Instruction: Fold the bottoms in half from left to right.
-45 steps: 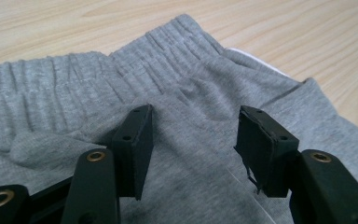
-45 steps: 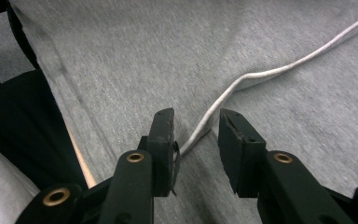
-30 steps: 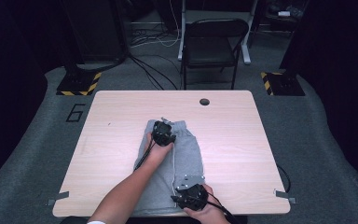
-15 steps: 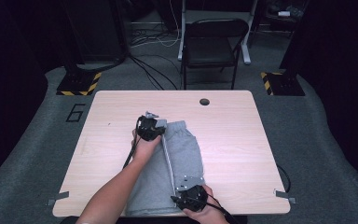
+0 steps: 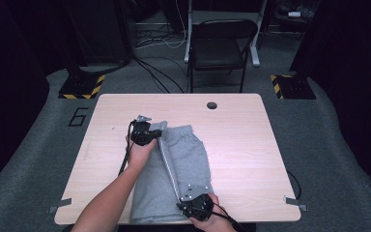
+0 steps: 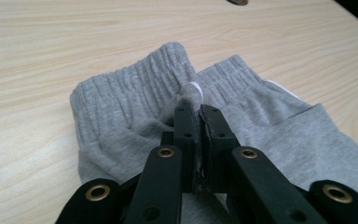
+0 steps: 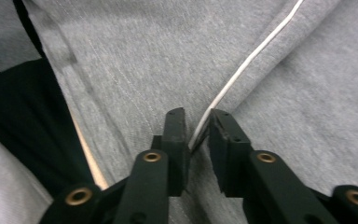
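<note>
- Grey shorts (image 5: 174,169): waistband fold pinched tight in left hand-held gripper (image 6: 196,116), jaws closed on the fabric.
- Right hand-held gripper (image 7: 196,126): jaws just closing, narrow gap, white-striped fold between them at the near hem.
- Shorts laid flat mid tabletop (image 5: 241,140), waistband at the far end.
</note>
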Demonstrator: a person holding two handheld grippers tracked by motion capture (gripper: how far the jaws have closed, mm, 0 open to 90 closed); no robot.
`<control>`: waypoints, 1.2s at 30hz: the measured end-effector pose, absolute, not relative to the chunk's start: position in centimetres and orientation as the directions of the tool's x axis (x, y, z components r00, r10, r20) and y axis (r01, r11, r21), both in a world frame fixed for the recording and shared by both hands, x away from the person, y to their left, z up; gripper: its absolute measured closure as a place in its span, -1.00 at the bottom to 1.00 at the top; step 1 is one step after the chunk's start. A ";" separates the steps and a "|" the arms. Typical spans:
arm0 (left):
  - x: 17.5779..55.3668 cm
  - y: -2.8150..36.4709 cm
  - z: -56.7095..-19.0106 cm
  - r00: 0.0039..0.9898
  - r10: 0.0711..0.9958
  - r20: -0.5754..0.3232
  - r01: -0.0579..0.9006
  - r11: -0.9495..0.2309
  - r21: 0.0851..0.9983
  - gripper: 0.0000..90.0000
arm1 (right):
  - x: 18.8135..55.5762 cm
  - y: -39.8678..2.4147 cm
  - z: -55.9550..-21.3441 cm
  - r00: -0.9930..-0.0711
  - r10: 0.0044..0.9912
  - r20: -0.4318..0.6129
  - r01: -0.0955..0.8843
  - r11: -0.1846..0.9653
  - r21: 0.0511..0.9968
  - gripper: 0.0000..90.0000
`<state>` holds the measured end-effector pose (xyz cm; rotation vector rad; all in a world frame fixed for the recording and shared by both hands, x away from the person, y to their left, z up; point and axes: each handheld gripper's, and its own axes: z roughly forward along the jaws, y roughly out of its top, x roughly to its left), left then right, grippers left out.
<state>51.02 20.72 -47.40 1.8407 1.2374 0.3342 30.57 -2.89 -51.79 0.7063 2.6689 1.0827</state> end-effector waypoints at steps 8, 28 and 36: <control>50.8 19.7 -46.4 0.513 0.830 -0.219 0.576 -0.143 0.805 0.90 | 31.0 -2.7 -51.5 -0.889 0.457 -0.002 0.329 0.642 0.692 0.94; 51.5 17.4 -43.8 0.525 0.829 -0.191 0.548 -0.157 0.822 0.90 | 30.4 -3.8 -47.8 -0.905 0.425 0.035 0.282 0.536 0.795 0.95; 51.9 16.2 -42.9 0.543 0.819 -0.186 0.537 -0.168 0.826 0.90 | 30.3 -5.4 -46.6 -0.894 0.447 0.040 0.290 0.506 0.812 0.95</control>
